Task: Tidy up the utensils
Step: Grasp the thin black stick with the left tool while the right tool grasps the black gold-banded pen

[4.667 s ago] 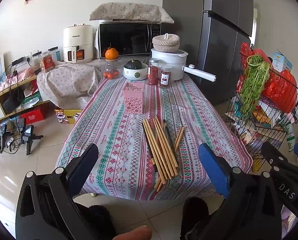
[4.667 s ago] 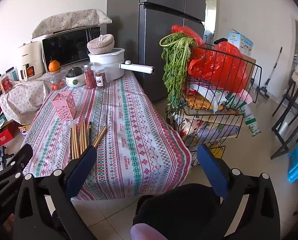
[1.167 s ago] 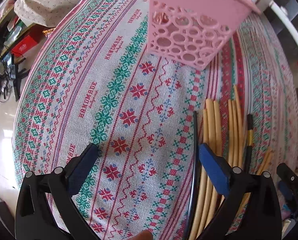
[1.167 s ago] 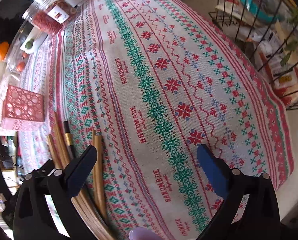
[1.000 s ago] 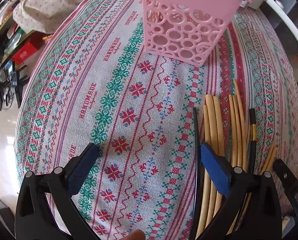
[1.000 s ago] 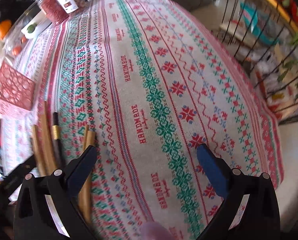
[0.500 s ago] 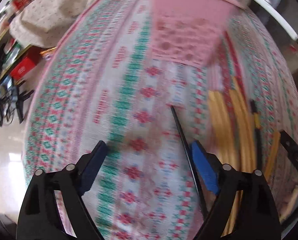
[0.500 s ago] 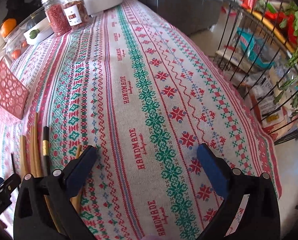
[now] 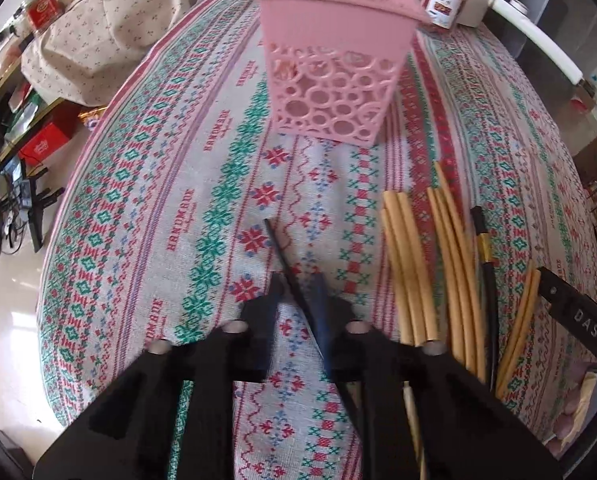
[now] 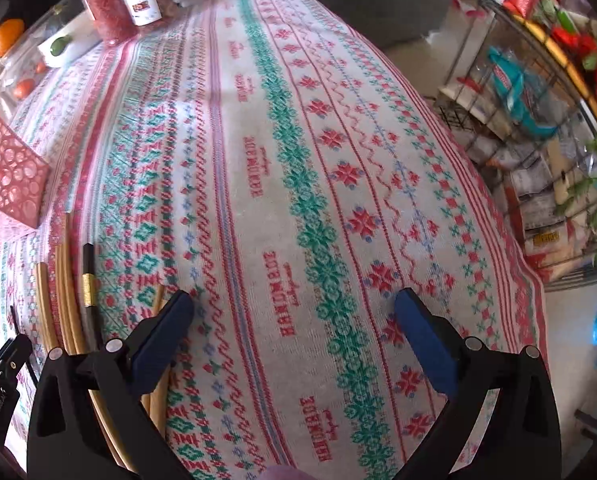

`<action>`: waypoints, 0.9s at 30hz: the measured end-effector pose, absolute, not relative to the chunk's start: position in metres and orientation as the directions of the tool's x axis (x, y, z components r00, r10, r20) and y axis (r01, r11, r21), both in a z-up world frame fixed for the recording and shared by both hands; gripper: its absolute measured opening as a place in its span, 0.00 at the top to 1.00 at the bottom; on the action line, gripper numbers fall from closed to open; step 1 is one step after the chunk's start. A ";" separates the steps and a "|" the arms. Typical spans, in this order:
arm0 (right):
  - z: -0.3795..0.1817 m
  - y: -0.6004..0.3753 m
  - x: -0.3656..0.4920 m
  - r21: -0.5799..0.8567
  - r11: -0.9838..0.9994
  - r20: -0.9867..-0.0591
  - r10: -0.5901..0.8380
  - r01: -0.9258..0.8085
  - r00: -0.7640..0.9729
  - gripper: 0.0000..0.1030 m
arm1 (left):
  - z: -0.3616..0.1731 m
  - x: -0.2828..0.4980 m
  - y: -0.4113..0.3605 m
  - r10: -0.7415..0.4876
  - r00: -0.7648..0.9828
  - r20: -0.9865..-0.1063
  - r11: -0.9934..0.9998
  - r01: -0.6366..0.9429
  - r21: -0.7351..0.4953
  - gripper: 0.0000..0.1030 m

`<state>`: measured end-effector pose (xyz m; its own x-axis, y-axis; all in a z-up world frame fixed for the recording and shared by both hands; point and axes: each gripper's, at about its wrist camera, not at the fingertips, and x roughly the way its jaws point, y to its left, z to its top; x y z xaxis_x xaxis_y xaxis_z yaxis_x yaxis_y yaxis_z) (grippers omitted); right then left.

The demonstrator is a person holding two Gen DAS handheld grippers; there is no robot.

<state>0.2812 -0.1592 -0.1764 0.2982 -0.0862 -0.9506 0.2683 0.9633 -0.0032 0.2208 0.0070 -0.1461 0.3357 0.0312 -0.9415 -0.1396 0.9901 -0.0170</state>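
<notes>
On patterned tablecloth point(image 9: 202, 184) below the pink holder point(image 9: 334, 76), our left gripper point(image 9: 298, 292) pinches one thin, stiff, light black chopstick point(image 9: 276, 248) mid-shaft; our right gripper point(image 10: 294, 312) gapes wide, holding nothing

Pink openwork basket point(image 9: 338, 68) with circle cutouts at upper centre, tablecloth point(image 9: 170, 184) banded in red, green and blue cross-stitch motifs, tan bamboo chopsticks point(image 9: 410, 256) at right, black chopstick point(image 9: 282, 252) mid-frame, black gripper point(image 10: 294, 308) with blue pads point(image 10: 426, 340).

left wrist: close, down over tablecloth point(image 9: 218, 168) | right wrist: same, rightward | shared: pink basket point(image 9: 338, 80)
</notes>
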 end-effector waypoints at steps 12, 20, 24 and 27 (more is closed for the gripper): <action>-0.140 -0.145 0.301 0.341 0.913 -0.893 0.242 0.221 0.380 0.05 | -0.139 0.225 0.055 -0.168 0.321 -0.932 0.941 -0.229 -0.248 0.96; -0.151 -0.088 0.325 0.218 0.974 -0.933 0.187 0.068 0.308 0.06 | -0.149 0.234 0.124 -0.167 0.336 -0.927 0.929 -0.260 -0.261 0.96; -0.164 -0.086 0.333 0.144 0.986 -0.955 0.118 0.079 0.271 0.24 | -0.155 0.224 0.144 -0.178 0.318 -0.931 0.927 -0.264 -0.268 0.96; -0.173 -0.081 0.344 0.096 0.993 -0.965 0.075 0.073 0.252 0.29 | -0.154 0.222 0.149 -0.185 0.315 -0.931 0.925 -0.265 -0.274 0.96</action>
